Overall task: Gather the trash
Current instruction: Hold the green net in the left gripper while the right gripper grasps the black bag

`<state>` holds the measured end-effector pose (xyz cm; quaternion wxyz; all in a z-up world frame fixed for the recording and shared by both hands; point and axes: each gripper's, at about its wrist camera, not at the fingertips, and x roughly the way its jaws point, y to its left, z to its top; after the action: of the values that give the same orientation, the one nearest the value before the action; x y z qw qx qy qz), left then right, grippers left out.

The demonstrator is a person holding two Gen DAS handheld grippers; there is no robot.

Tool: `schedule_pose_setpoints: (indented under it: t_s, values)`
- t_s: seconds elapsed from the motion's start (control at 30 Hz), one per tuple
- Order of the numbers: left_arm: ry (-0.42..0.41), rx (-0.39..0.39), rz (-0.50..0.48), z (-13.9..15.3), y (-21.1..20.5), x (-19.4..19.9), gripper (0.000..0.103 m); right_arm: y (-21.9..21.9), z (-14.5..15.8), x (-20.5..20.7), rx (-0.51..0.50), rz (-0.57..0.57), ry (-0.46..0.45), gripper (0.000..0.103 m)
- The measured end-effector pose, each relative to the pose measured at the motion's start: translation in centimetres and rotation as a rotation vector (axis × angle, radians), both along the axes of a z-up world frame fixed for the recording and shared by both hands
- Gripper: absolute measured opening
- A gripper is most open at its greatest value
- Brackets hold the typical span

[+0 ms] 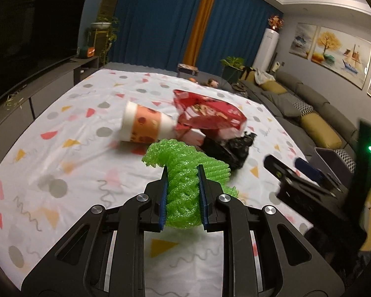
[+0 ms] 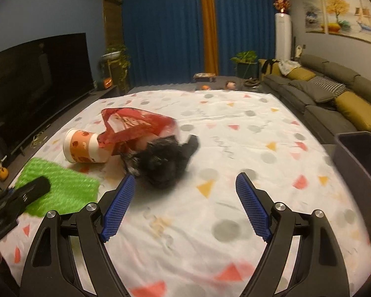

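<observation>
My left gripper (image 1: 182,173) is shut on a green foam net (image 1: 185,173) and holds it just above the patterned sheet (image 1: 61,148). The net also shows in the right wrist view (image 2: 61,185), with the left gripper's fingers (image 2: 34,188) on it. Beyond lie an orange paper cup (image 1: 143,125) on its side, a red plastic bag (image 1: 207,116) and a crumpled black bag (image 1: 227,148). My right gripper (image 2: 185,180) is open and empty, just in front of the black bag (image 2: 160,163). The cup (image 2: 84,149) and red bag (image 2: 133,126) lie to its left.
A dark grey bin (image 2: 358,153) stands at the sheet's right edge, also seen in the left wrist view (image 1: 331,158). A grey sofa (image 2: 334,94) runs along the right. A TV (image 2: 37,79) on a low cabinet is at the left.
</observation>
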<state>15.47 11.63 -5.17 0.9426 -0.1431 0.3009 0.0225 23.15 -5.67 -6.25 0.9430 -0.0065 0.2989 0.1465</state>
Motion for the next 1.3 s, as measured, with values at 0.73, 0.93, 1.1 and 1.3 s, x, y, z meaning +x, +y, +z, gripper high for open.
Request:
schedule_pose_setpoints:
  t_s: [0.73,0.93,1.1,1.3]
  values:
    - [-0.002,-0.029,-0.004,-0.6,1.6,-0.2,0.020,-0.1,-1.3,1.4,0.043,0.038,0.073,0.009]
    - [-0.019,-0.021,-0.030,0.1,0.1,-0.6,0.020,-3.2,0.6,-2.4,0.069,0.030,0.008,0.009]
    - [-0.037,-0.013,-0.075,0.8,-2.2,-0.9,0.020,-5.5,1.5,-4.2,0.088,0.009,-0.023,0.009]
    - [-0.050,0.001,-0.128,1.5,-5.0,-1.0,0.020,-8.1,2.2,-5.6,0.102,-0.024,-0.047,0.009]
